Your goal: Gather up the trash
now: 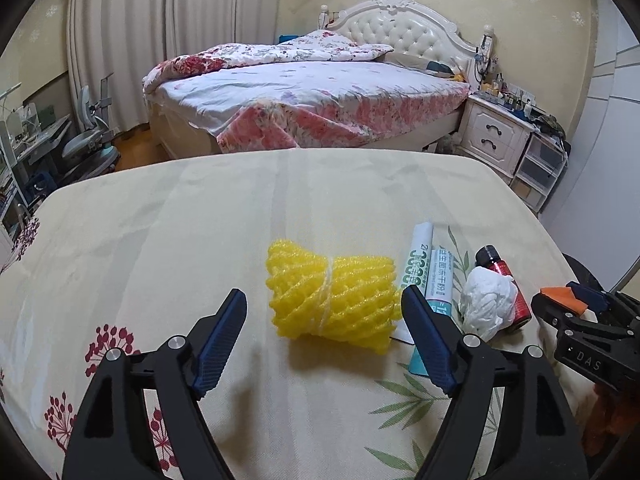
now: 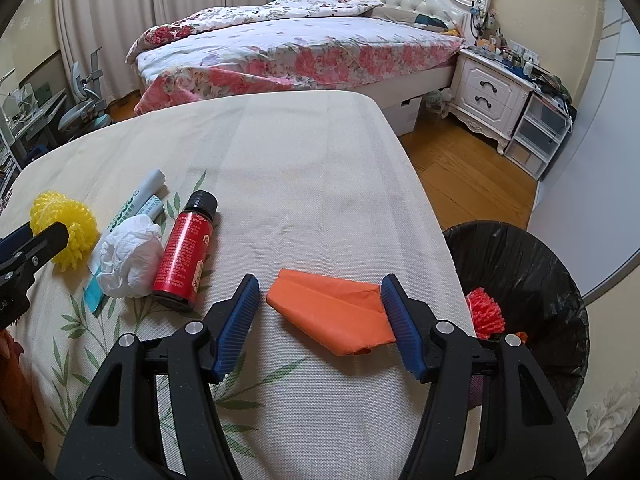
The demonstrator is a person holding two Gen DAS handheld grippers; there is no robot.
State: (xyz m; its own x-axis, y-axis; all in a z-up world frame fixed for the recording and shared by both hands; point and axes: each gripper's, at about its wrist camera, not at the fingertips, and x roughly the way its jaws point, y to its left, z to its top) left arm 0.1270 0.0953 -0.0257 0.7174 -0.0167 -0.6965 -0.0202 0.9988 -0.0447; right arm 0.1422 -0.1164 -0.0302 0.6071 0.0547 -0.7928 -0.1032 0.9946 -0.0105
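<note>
A yellow foam net tied with white string lies on the cream tablecloth. My left gripper stands open around it; the right fingertip is at the net's edge and the left one is well clear. A folded orange paper lies between the open fingers of my right gripper, its right end against the right pad. Between the two lie a crumpled white tissue, a red bottle with a black cap on its side, and white-green packets.
A bin lined with a black bag stands off the table's right edge, with a red foam net inside. Beyond the table are a bed, a white nightstand, plastic drawers and a desk chair.
</note>
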